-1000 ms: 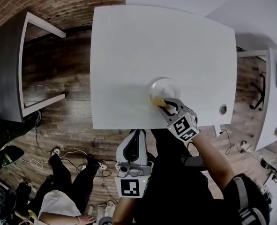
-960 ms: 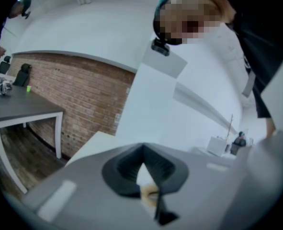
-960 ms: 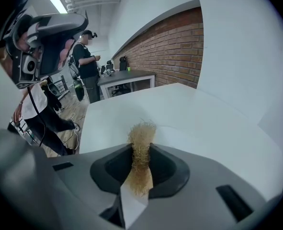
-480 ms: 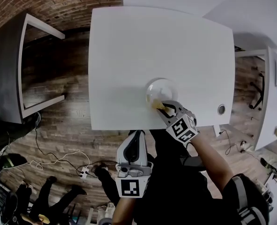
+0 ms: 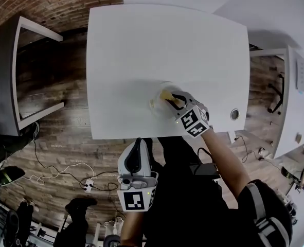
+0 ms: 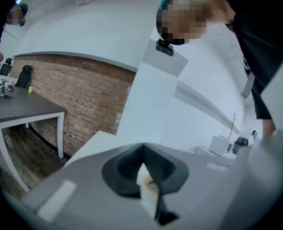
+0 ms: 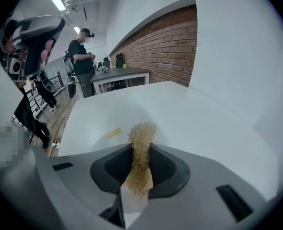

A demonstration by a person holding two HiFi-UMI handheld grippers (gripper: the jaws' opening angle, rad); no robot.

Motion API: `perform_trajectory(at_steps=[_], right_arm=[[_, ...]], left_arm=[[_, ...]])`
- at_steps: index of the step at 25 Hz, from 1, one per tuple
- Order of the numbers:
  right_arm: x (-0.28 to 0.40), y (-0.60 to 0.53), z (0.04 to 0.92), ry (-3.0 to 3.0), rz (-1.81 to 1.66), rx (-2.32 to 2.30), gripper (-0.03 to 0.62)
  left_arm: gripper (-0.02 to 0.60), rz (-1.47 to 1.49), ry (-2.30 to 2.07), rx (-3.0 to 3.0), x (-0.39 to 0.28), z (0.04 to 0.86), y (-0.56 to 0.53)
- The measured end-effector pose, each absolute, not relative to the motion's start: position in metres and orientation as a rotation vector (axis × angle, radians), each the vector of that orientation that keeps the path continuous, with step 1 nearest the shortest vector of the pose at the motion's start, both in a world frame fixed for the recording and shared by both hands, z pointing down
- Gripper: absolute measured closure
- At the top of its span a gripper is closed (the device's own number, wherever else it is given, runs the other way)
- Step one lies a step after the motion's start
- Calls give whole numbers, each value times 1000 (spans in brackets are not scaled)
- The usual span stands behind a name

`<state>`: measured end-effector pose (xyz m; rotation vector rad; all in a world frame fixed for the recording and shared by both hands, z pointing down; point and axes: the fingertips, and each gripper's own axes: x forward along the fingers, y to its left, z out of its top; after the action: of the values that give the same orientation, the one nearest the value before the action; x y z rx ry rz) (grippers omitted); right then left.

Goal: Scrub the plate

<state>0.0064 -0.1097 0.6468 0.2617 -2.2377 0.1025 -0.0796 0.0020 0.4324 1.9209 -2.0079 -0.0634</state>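
"Logging entry one, right tongs (image 5: 173, 101): what do you hold?"

"Mine are clamped on a straw-coloured fibre scrubber (image 7: 142, 131), its tuft set over the white plate (image 5: 157, 106)."

"Plate location?"

"On the white surface (image 5: 141, 45), near its front edge."

"Entry two, left tongs (image 5: 136, 147)?"

"I have them off the surface, past that front edge, close against the person's dark clothing. Jaws together, nothing between them."

"Surroundings?"

"Wooden floor (image 5: 74, 133), brick wall (image 6: 84, 95), grey table (image 6: 21, 109), one standing person (image 7: 84, 61)."
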Motion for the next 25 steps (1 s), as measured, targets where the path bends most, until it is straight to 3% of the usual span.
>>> perform_trajectory(at_steps=[12, 25], right_arm=[[8, -152, 638, -2222, 42, 349, 514], [18, -81, 644, -2208, 65, 244, 514]], left_arm=[[578, -66, -2014, 1917, -74, 430, 0], [578, -84, -1980, 1964, -66, 427, 6]])
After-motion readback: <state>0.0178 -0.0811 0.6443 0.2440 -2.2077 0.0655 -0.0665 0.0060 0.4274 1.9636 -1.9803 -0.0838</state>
